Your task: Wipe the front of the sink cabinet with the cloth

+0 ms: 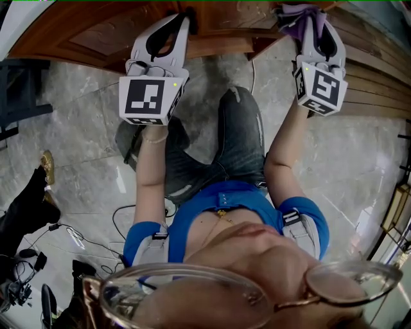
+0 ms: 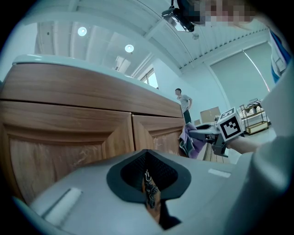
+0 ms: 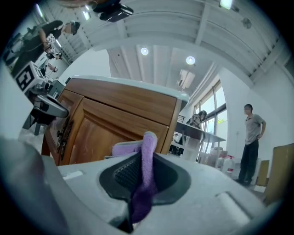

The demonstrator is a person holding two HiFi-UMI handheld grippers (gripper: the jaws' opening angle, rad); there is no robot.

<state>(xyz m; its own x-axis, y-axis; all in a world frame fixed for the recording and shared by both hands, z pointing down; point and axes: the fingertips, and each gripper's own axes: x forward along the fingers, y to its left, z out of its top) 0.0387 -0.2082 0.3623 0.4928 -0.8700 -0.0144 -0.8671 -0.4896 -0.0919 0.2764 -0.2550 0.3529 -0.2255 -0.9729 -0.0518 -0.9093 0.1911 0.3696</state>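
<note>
Grey stone floor (image 1: 77,128) spreads all around, and a person in a blue top and jeans sits low on it, facing a brown wooden sink cabinet (image 1: 109,32).

Closest to the person are the two arms, reaching forward. Each one holds a tool with a cube on it. The left cube (image 1: 149,96) and the right cube (image 1: 321,87) show only black and white squares. No words or names can be read anywhere.

The left gripper (image 1: 184,20) has its jaws pressed together. A curly metal door handle (image 2: 149,188) shows in the thin slit between them, so I think they are pinching it, right where the two doors meet.

The right gripper (image 1: 307,20) is squeezed tight on the purple cloth (image 1: 289,16). The cloth sticks out past the tip, standing up between the jaws. It is at the right door, touching the wood or just beside it; I cannot tell which.

So the cabinet front is straight ahead of the cloth. The door is tall, with its long side going up and down. The right hand is the one to wipe with, I think, by pushing the cloth flat on the wood and sliding it.

Farther off, the white sink top (image 2: 69,64) sits on the cabinet. Far behind, a person (image 3: 250,137) stands by big windows, under round ceiling lights (image 3: 190,60).
</note>
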